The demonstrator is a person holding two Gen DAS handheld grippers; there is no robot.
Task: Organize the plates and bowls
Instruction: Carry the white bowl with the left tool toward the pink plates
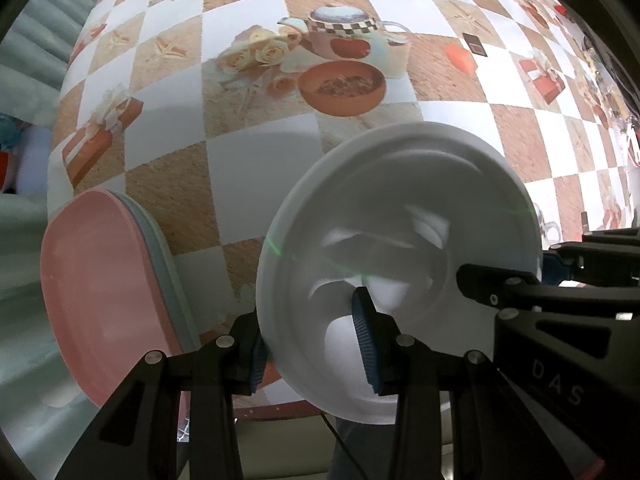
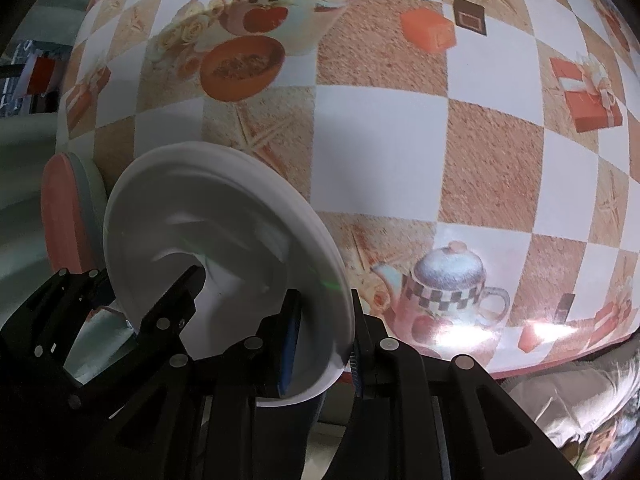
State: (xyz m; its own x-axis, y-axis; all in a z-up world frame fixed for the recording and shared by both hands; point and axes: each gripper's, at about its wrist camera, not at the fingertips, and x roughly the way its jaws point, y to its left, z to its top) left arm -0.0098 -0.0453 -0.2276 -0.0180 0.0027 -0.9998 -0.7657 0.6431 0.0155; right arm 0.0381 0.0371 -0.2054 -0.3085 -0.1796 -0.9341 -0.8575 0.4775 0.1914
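Observation:
A white plate (image 1: 400,216) is held tilted above the table's near edge by both grippers. My left gripper (image 1: 312,348) is shut on its left rim, one blue pad inside the plate and one behind it. My right gripper (image 2: 324,344) is shut on the plate (image 2: 224,216) at its right rim, and also shows in the left wrist view (image 1: 560,280) at the right. A stack with a pink plate (image 1: 100,292) on top of a grey-green one lies at the table's left near corner; it also shows in the right wrist view (image 2: 60,208).
The table (image 2: 440,140) carries a checkered cloth printed with teapots, bowls and gift boxes. Its near edge runs just below the grippers. A pale green padded surface (image 1: 28,240) lies to the left of the table.

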